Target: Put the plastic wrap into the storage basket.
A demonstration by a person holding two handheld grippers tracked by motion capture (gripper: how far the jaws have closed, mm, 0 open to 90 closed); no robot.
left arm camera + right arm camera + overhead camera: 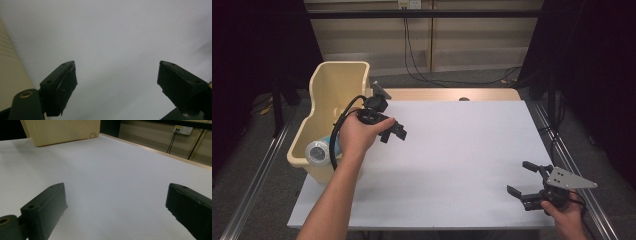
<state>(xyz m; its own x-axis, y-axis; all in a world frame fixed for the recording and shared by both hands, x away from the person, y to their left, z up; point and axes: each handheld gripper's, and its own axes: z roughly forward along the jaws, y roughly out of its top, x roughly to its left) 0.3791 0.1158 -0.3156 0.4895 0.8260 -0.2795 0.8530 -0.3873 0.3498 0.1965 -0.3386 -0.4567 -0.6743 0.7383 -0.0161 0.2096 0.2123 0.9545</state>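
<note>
Left hand-held gripper [393, 131] hovers jaws apart, empty, left of centre in the high view, just right of the cream bin [343, 80]. Right hand-held gripper [526, 181] at lower right, also spread wide, nothing between its jaws. Blue-and-white bottle-like item [318, 152] lies inside the bin at its near end, left edge of frame.

Risk: the left cable [338, 127] loops over the bin rim and could snag it or drag the bin on a pull-away.

Hard to read: the item is half hidden by the forearm, its type unclear; the bin's interior is largely out of sight.
</note>
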